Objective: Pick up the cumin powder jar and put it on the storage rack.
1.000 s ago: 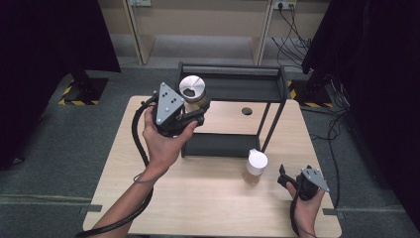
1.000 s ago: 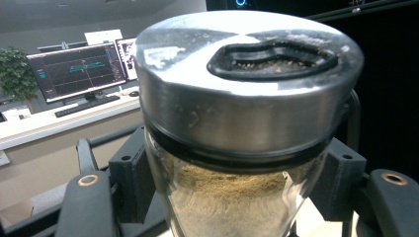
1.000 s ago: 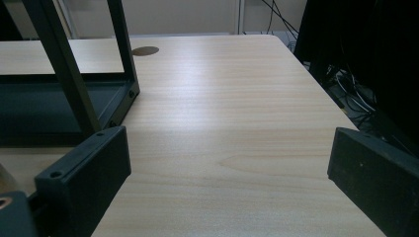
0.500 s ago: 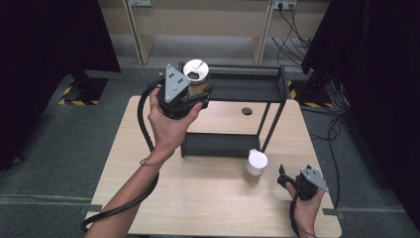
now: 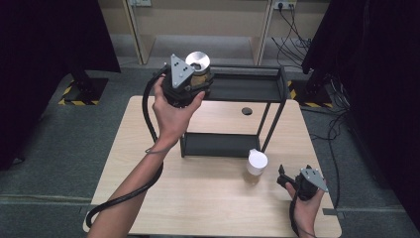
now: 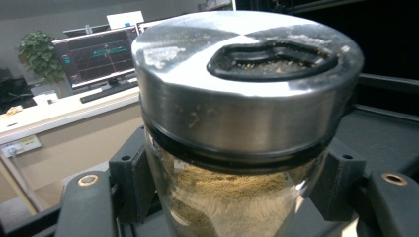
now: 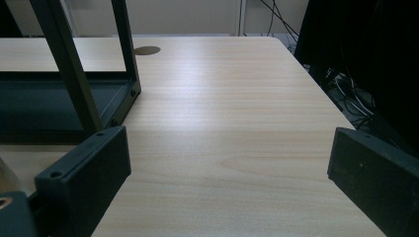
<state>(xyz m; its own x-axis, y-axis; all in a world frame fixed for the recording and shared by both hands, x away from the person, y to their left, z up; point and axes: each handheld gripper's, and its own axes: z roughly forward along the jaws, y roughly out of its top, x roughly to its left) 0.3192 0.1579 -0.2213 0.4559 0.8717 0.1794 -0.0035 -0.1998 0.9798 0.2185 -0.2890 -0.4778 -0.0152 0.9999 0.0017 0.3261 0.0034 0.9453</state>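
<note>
Light wooden table (image 5: 148, 148) on grey floor. Black two-tier metal rack (image 5: 233, 144) standing on table toward far edge, right of centre (round cable hole (image 5: 246, 111) visible through frame). White-lidded jar (image 5: 257, 166) upright on tabletop just before rack's near right corner.

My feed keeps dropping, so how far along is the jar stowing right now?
Done: the left gripper is shut on the spice jar and holds it off the table, level with the black rack's top shelf. In hand: it is not set down yet. Left: likely placing it, then the white-lidded jar on the table near the open, idle right gripper.
</note>
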